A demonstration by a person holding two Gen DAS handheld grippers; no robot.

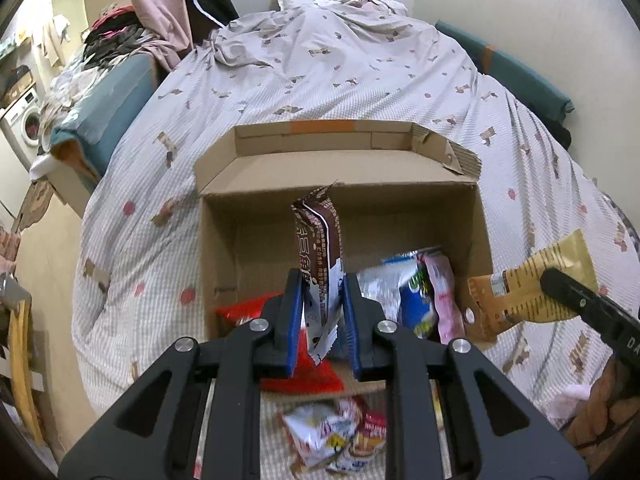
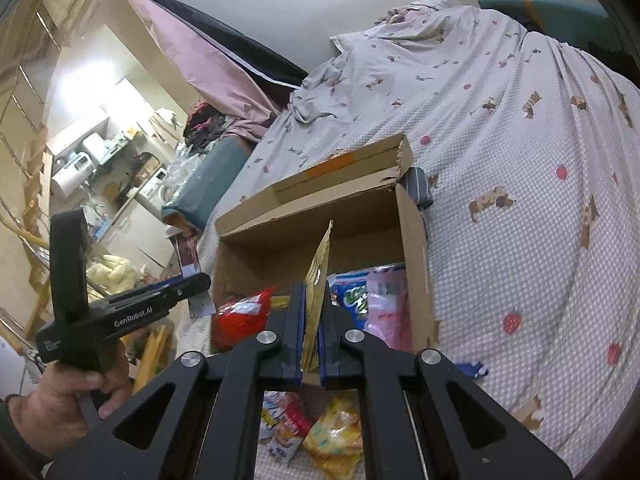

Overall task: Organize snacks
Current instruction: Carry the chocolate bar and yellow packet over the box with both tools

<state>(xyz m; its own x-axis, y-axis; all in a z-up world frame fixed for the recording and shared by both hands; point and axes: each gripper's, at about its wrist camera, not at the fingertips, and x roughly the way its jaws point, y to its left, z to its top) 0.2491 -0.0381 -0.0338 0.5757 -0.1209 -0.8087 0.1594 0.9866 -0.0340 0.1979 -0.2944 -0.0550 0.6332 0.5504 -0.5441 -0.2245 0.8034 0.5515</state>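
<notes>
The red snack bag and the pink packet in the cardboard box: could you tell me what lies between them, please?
In the right wrist view, a blue-and-green snack bag lies between the red snack bag and the pink packet, partly hidden behind the right claw.

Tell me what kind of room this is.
Most likely a small lived-in bedroom or studio flat: the open cardboard box sits on a bed with a dog-print checked quilt, a white front-loading washing machine stands at the left, and cluttered kitchen shelves show beyond.
</notes>
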